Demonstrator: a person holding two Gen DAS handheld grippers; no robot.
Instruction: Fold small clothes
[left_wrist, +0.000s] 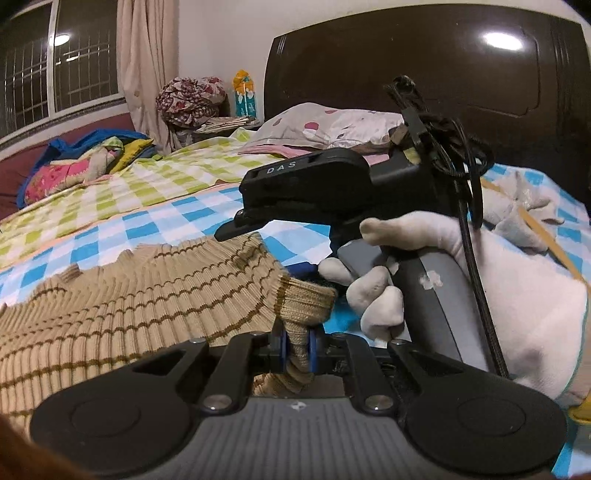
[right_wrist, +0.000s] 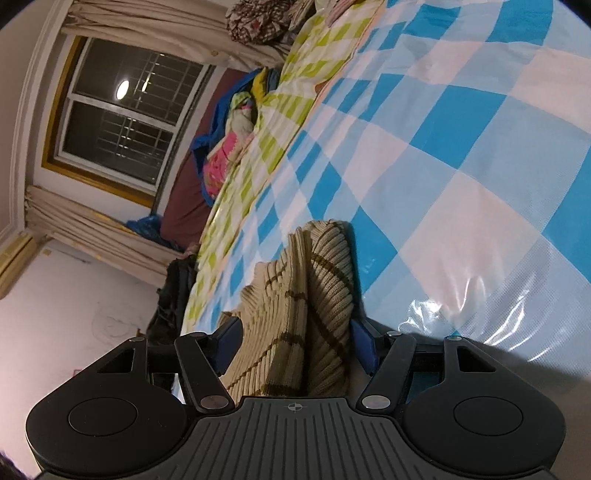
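Observation:
A beige ribbed knit garment with brown stripes (left_wrist: 122, 310) lies on the blue-and-white checked bed sheet (left_wrist: 184, 218). My left gripper (left_wrist: 298, 349) is shut on a bunched cuff edge of the garment. In the left wrist view, the right gripper, held by a white-gloved hand (left_wrist: 406, 266), sits just right of and above that cuff. In the right wrist view, the same garment (right_wrist: 306, 321) is doubled over and passes between my right gripper's (right_wrist: 295, 341) blue pads (right_wrist: 360, 341), which stand wide apart beside the fabric without pinching it.
A dark wooden headboard (left_wrist: 443, 74) and pillows (left_wrist: 325, 129) stand at the back. A pile of colourful clothes (left_wrist: 81, 162) lies at the far left of the bed by the window (right_wrist: 125, 114). Glossy sheet wrinkles show at right (right_wrist: 461, 295).

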